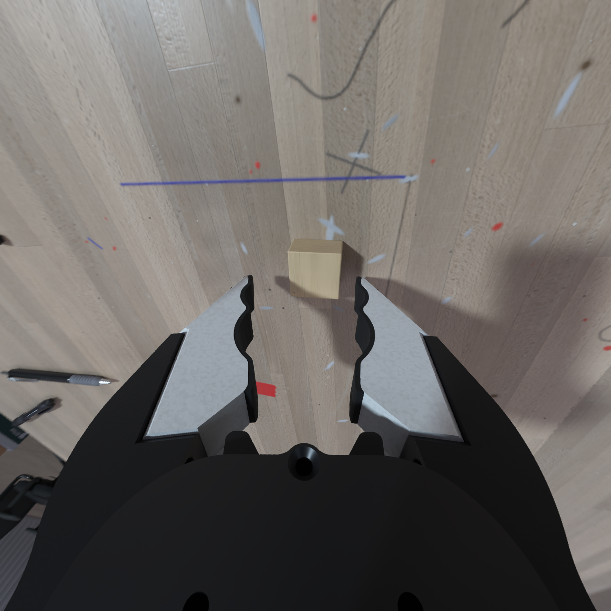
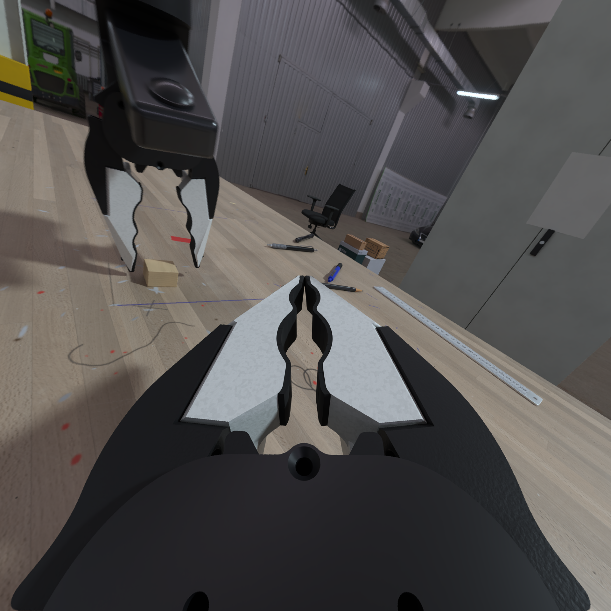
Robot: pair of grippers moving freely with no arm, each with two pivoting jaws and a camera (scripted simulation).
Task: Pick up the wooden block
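A small pale wooden block [image 1: 314,269] rests on the wooden tabletop [image 1: 165,132], just beyond my left gripper [image 1: 304,281]. The left gripper is open and empty, its fingertips a little short of the block and spread wider than it. In the right wrist view the left gripper [image 2: 164,264] hangs point-down over the block [image 2: 160,272], its tips on either side of it and slightly above the table. My right gripper [image 2: 304,278] is shut and empty, well to the right of the block, low over the table.
A black pen [image 2: 291,247], a blue pen [image 2: 335,271], a pencil [image 2: 342,288] and a metal ruler [image 2: 456,344] lie near the table's far edge. The black pen also shows in the left wrist view [image 1: 59,377]. An office chair [image 2: 325,211] and cardboard boxes [image 2: 365,248] stand beyond.
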